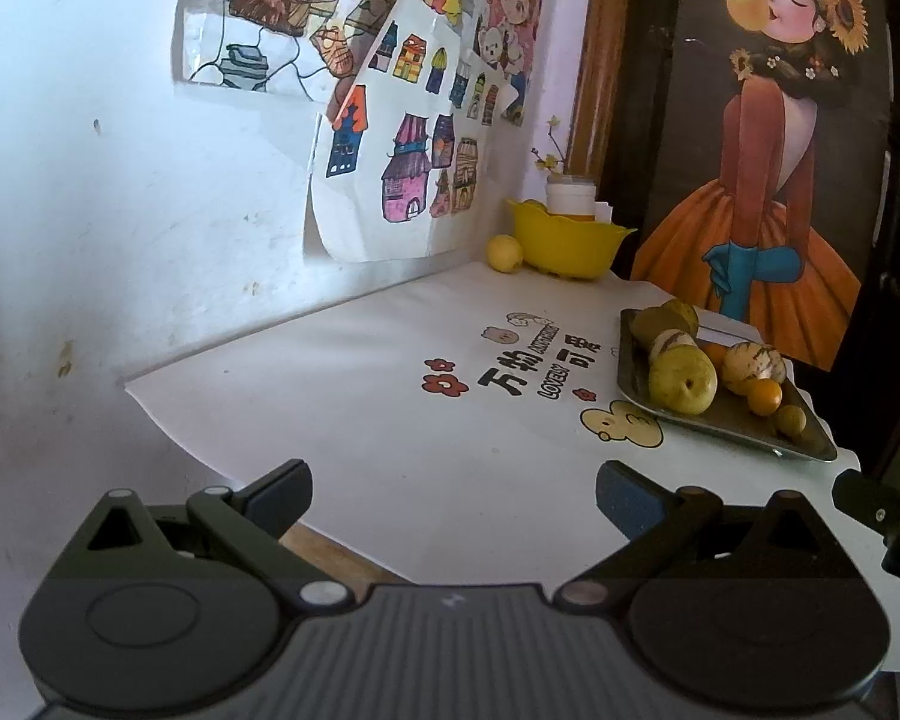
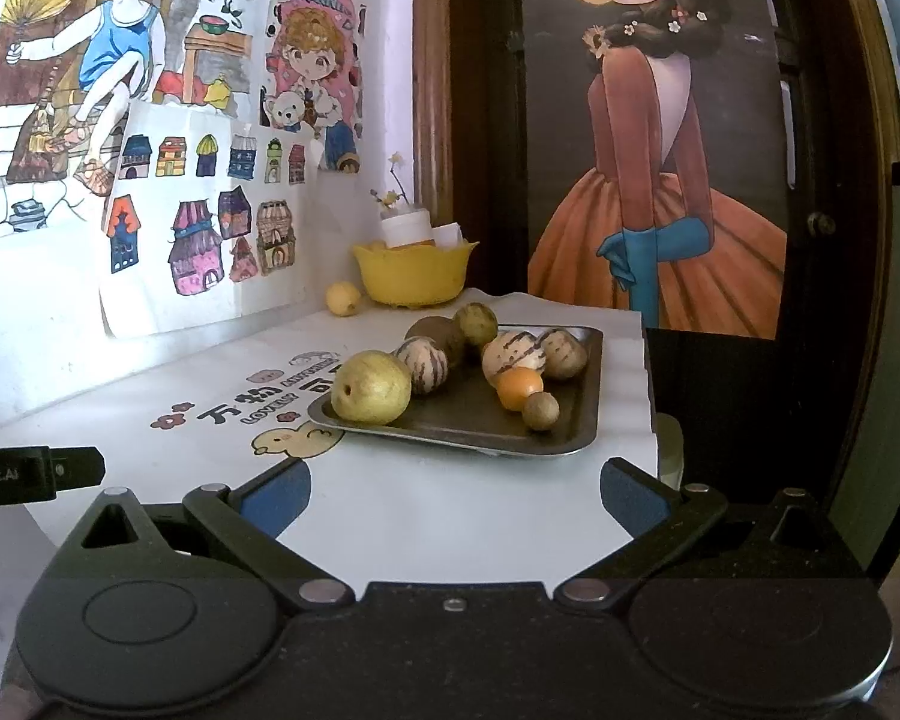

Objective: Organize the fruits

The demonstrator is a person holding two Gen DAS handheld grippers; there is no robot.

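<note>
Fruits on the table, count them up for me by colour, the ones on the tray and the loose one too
Yellow-green pear-like fruit: 2, one at the tray's near corner, one loose beside the yellow bowl
Striped cream: 3
Orange: 1
Dark green-brown: 3
Total: 9; anything inside the bowl is hidden.

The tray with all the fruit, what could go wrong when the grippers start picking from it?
The fruits are round and packed close on the tray, so nudging the big pear at its near-left edge might roll it off. The tray's near corner seems to lie close to the table's edge, so a push could tip it. The lone lemon beside the yellow bowl could roll away.
</note>
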